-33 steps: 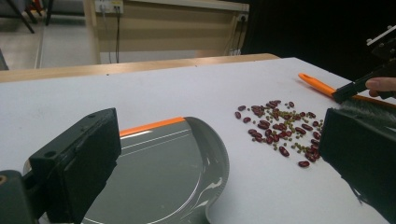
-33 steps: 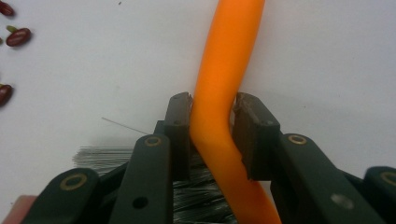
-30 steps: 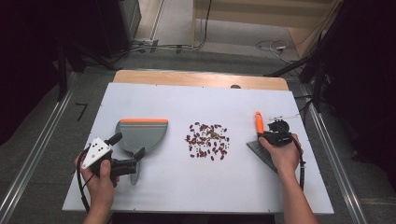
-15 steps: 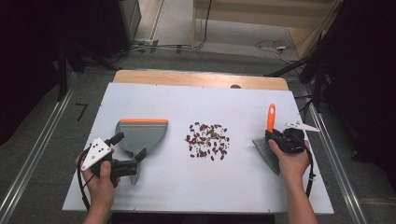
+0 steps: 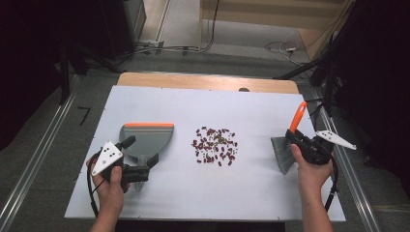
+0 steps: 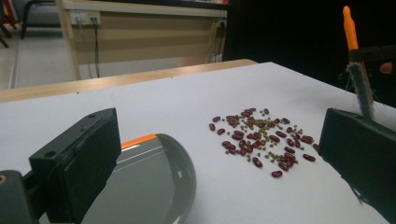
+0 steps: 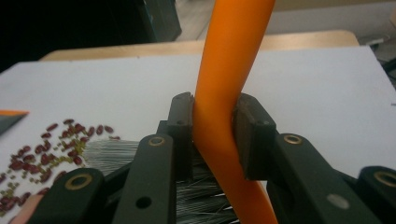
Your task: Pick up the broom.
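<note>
Two grippers work over a white tabletop (image 5: pixel 251 108), and every place here is given from the pile of dark red and small green beans (image 5: pixel 214 145) near its middle. In the high view, the grey plastic dustpan with an orange front edge (image 5: pixel 146 139) lies flat to the left of the pile, well apart from it. The left gripper (image 5: pixel 140 166) sits at the dustpan's near end, its jaws spread on either side of the dustpan's handle without visibly pressing it. To the right of the pile, well apart, the right gripper (image 5: pixel 296 137) holds the hand brush with an orange handle and grey bristles (image 5: pixel 289 145); the handle slants up and away, the bristles point toward the pile.

In the left gripper view, the two black jaws stand wide apart with the grey dustpan (image 6: pixel 149 182) low between them. The bean pile (image 6: pixel 264 137) lies beyond, ahead and to the right, and the brush (image 6: pixel 357 74) rises behind it, upright.

In the right gripper view, the black pads (image 7: pixel 181 126) are clamped on the orange handle of the brush (image 7: pixel 229 70) from both sides, the grey bristles fanning below. The beans (image 7: pixel 46 149) lie at the lower left.
</note>
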{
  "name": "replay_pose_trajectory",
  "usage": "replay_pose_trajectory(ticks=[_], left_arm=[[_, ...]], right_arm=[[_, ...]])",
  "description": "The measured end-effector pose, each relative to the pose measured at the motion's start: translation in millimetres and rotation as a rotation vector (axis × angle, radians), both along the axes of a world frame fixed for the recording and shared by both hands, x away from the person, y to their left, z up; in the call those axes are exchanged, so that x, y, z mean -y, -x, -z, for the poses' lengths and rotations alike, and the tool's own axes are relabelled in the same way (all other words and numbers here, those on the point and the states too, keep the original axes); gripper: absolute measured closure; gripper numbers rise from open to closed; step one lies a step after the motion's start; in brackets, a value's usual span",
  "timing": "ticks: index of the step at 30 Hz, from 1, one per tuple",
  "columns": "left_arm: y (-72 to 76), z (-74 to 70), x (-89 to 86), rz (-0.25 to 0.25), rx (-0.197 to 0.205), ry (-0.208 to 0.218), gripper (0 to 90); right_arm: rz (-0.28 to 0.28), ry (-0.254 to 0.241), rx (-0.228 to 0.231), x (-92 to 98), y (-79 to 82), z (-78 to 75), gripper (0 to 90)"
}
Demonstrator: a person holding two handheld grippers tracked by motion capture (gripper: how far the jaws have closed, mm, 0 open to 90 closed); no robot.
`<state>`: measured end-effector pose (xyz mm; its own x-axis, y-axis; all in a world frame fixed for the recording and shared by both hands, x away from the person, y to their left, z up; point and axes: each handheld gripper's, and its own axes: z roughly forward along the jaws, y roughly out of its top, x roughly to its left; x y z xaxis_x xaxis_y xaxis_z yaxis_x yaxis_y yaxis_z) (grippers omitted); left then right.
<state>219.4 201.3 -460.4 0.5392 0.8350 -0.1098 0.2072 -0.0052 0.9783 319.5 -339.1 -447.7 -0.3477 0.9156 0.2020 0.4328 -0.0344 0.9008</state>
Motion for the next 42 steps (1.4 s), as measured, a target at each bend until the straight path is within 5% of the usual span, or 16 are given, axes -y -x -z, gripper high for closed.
replay_pose_trajectory(ticks=[15,21,42], left_arm=[[0.9,-11.0,16.7,0.069,0.005,0.029,0.0],[1.3,-15.1,26.9,0.097,0.003,0.032,0.0],[-2.3,-15.9,75.0,0.126,-0.101,-0.038,5.1]], right_arm=[[-0.092,-0.039,0.133,-30.3,18.4,-32.3,69.1],[-0.143,-0.048,0.146,-47.8,23.2,-38.2,69.1],[-0.285,-0.074,0.190,-104.3,43.8,-51.5,69.1]])
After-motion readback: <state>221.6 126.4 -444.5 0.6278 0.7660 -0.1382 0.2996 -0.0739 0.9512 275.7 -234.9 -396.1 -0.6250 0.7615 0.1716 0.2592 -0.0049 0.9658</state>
